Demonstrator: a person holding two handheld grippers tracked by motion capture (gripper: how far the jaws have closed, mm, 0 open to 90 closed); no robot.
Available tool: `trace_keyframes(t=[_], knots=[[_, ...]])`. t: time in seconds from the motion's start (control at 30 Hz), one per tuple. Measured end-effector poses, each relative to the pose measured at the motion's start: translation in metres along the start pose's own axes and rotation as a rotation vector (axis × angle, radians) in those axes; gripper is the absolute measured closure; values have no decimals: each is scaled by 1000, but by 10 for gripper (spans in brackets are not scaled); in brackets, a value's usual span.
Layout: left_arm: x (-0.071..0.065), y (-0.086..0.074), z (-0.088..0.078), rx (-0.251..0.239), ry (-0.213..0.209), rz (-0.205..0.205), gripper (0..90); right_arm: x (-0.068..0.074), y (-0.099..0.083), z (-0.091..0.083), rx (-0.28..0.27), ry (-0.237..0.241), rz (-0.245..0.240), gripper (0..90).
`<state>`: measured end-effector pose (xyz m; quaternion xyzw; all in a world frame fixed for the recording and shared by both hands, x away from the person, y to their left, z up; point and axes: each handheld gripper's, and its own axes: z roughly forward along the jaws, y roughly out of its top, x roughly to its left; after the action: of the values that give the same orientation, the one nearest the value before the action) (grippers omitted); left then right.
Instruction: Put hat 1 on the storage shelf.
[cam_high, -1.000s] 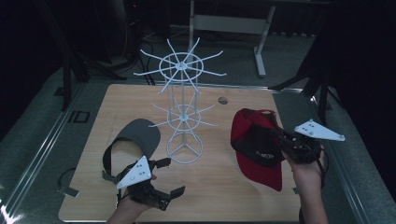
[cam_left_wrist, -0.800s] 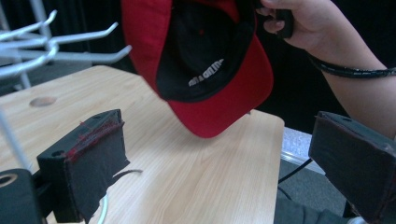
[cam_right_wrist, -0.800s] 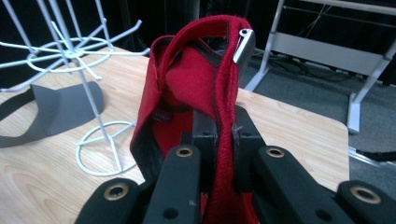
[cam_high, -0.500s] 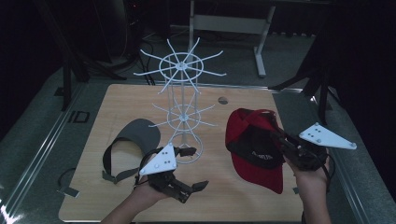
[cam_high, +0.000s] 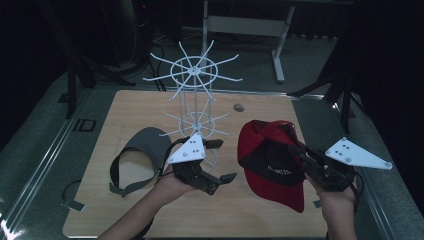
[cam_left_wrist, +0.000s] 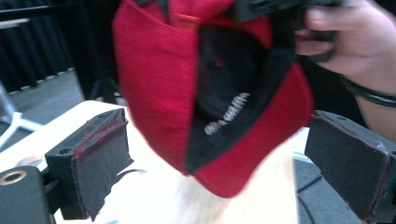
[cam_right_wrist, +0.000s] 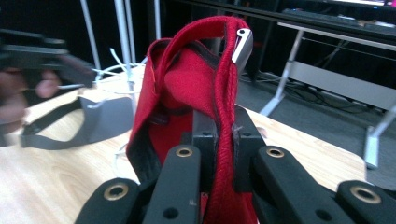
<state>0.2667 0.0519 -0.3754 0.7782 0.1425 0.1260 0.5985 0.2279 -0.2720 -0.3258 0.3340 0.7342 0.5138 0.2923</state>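
A red cap (cam_high: 272, 160) with a black lining hangs tilted above the right side of the wooden table (cam_high: 140, 110). My right gripper (cam_high: 299, 152) is shut on the cap's edge. In the right gripper view the jaws (cam_right_wrist: 224, 140) pinch a fold of the cap's red fabric (cam_right_wrist: 187, 84). My left gripper (cam_high: 222, 161) is open at the table's middle, left of the cap and apart from it. In the left gripper view the cap (cam_left_wrist: 163, 93) hangs beyond the open gripper (cam_left_wrist: 224, 163), with black pads (cam_left_wrist: 100, 158) on either side.
A white wire rack (cam_high: 195, 90) with spoke arms stands at the table's centre, just behind my left gripper. A grey visor (cam_high: 142, 155) lies on the table left of it. A small dark disc (cam_high: 239, 106) sits near the far edge. A metal frame (cam_high: 245, 25) stands beyond.
My left gripper has risen and moved right from the table's front left toward the cap. My right gripper has lifted the cap a little higher.
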Motion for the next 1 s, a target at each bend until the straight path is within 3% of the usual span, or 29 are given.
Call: trace_keyframes(t=[0.13, 0.37, 0.4, 0.5, 0.63, 0.77, 0.83, 1.0], knots=[[1, 9, 11, 13, 36, 17, 65, 5, 3, -2, -7, 11, -11, 836], [8, 18, 31, 25, 40, 4, 65, 12, 8, -5, -23, 43, -25, 835], [8, 19, 33, 31, 54, 2, 74, 13, 8, -6, -25, 52, -23, 835], [10, 22, 38, 22, 44, -2, 118, 15, 9, -7, -32, 67, -27, 836], [9, 28, 42, 24, 48, 20, 151, 18, 10, -7, -33, 89, -33, 835], [8, 33, 45, 27, 39, 19, 235, 21, 9, -6, -34, 100, -33, 835], [9, 34, 45, 22, 26, 5, 354, 21, 9, -6, -33, 98, -36, 835], [2, 38, 52, 73, 100, 39, 570, 24, 8, -5, -35, 84, -46, 835]])
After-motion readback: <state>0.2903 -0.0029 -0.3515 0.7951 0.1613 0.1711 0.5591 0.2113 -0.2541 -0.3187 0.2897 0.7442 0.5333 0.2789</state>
